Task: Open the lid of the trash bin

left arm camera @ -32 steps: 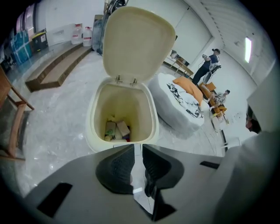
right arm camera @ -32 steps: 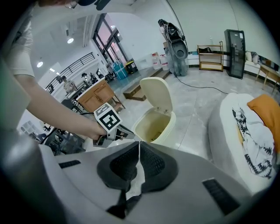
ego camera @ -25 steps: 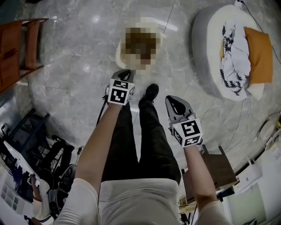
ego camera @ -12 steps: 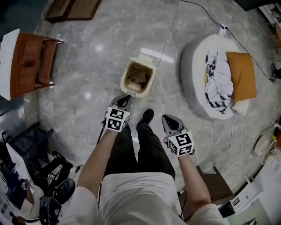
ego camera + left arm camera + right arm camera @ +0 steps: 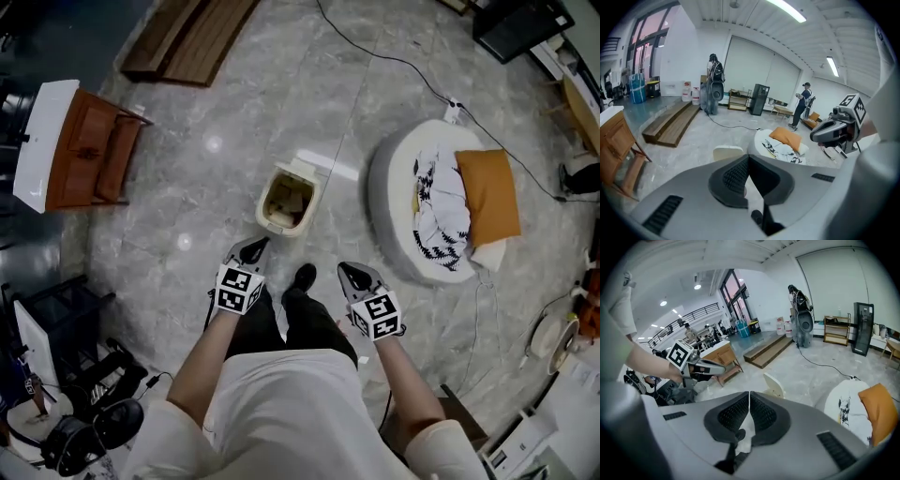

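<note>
Ahead, trash bin (image 5: 286,201) stood open between wooden chair (image 5: 89,150) and round bed (image 5: 398,211); left gripper (image 5: 251,247), right gripper (image 5: 351,273) both pressed together, empty

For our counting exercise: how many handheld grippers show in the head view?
2. The left gripper is just short of the open trash bin; the right gripper is right of the person's shoe. None appears hidden.

trash bin (image 5: 265,208) contents too small to tell, its body hidden behind the left claw (image 5: 748,157)
</note>
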Tool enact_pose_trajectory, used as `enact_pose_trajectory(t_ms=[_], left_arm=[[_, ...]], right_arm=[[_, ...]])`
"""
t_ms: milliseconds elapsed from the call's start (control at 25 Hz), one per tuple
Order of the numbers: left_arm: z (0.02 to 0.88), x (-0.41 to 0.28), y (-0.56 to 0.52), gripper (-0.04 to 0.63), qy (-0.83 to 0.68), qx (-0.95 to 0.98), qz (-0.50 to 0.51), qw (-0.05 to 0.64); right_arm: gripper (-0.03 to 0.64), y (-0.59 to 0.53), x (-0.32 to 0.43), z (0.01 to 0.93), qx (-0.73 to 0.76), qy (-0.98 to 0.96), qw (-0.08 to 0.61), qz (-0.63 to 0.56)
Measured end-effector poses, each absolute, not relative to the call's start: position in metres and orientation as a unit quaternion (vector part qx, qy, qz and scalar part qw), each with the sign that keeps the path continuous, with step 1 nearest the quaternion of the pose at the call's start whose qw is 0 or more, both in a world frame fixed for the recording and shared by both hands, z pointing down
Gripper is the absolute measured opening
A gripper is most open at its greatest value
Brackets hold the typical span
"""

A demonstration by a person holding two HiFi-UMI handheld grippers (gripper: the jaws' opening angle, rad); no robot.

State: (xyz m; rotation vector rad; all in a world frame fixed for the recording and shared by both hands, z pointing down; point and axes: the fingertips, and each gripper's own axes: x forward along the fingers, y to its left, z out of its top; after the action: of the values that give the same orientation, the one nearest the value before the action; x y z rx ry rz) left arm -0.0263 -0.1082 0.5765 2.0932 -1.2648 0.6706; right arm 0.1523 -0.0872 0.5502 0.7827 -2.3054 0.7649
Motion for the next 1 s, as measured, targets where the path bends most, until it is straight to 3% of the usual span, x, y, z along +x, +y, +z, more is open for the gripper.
enact_pose_trajectory(t_ms=[440,1000], left_arm=[[0.483,-0.048,-0.089,0.017,-0.498,0.795,0.207,0.276],[0.376,-0.094,-0.075,0.017,-0.520,0.811,0.152,0.219]], right_arm=[[0.032,-0.092,0.133,0.477,0.257,-0.898,0.279,0.223],[0.032,-0.115,0.122,0.387,0.325,-0.900,0.239,0.164]])
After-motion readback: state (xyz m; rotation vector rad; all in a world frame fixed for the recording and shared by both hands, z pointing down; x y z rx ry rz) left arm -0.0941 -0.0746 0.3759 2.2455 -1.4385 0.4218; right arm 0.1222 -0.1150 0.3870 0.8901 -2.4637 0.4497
